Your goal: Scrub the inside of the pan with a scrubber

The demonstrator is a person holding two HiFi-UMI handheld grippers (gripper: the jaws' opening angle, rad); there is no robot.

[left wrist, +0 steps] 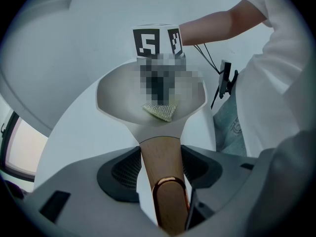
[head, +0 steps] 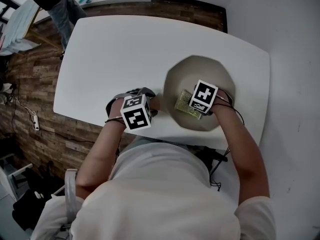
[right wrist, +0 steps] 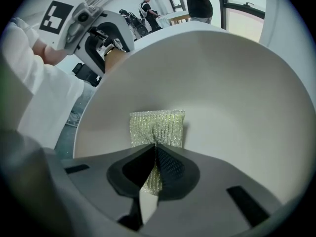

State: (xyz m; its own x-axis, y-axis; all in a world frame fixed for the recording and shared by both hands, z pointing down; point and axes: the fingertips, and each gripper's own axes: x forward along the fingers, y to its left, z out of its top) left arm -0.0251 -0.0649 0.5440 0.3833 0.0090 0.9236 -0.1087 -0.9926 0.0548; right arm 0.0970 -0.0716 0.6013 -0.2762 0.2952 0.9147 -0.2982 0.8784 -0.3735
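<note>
Floor: brown wood planks, beyond the table's left edge.
Table: white top with rounded corners, bare across its left half and along its far edge.
Left cube: black-and-white square markers, riding on the left gripper above the table's near edge, about midway along it.
Left gripper: held at the near edge and pointed toward the pan; jaws closed on the handle from both sides, gripping it just ahead of its end.
Handle: light wood, widening toward the pan; tipped with a copper loop at the end nearest the left gripper's camera.
Pan: cream, wide and shallow, sitting flat on the table's right half, close to the near edge, handle pointing left.
Scrubber: yellow-green mesh pad, rectangular, inside the pan on the side toward the near edge; laid against the inner surface, one end caught in the right gripper.
Right gripper: reaching over the pan's rim from the near edge; jaws pressed together, pinching the scrubber's end.
Right cube: same square markers, above the pan's inside.
Shirt: white, short-sleeved, just below the near edge, with bare forearms leading up to both grippers.
</note>
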